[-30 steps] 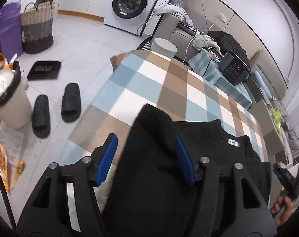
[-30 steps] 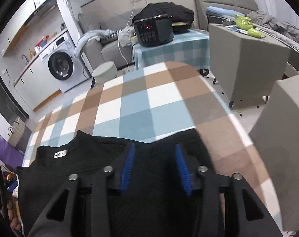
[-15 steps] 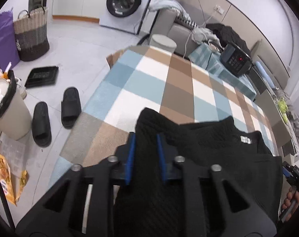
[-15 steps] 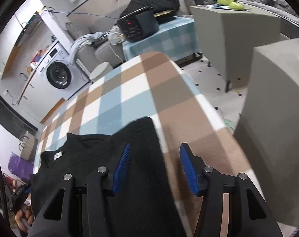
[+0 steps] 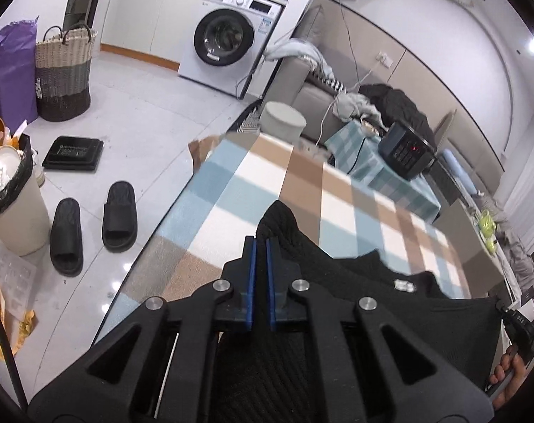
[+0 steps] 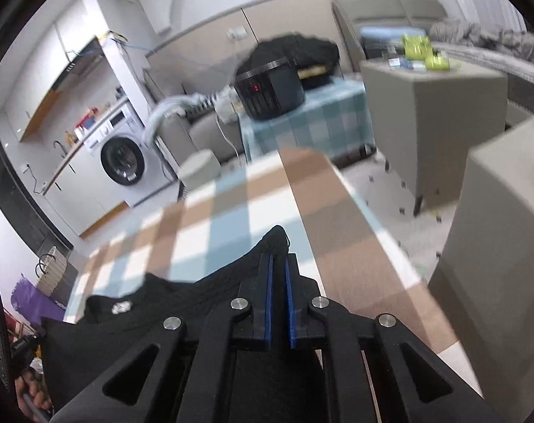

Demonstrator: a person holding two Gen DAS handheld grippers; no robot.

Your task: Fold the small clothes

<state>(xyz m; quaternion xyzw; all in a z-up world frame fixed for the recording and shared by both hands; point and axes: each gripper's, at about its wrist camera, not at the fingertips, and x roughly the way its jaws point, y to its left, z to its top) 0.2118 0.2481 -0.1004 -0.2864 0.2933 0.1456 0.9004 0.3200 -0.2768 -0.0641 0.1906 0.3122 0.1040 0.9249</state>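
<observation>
Black knit garment [image 5: 390,303] on checked tablecloth [image 5: 302,190]: left gripper [image 5: 261,246] and right gripper [image 6: 278,264] each clamp a corner; the body spans between them, left to right.

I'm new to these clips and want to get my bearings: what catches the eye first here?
A black garment lies on the checked tablecloth, one corner pinched in the left tool and another in the right tool. Behind stand a white washing machine and a black appliance on a side table; two black slippers lie on the floor left of the table.
</observation>
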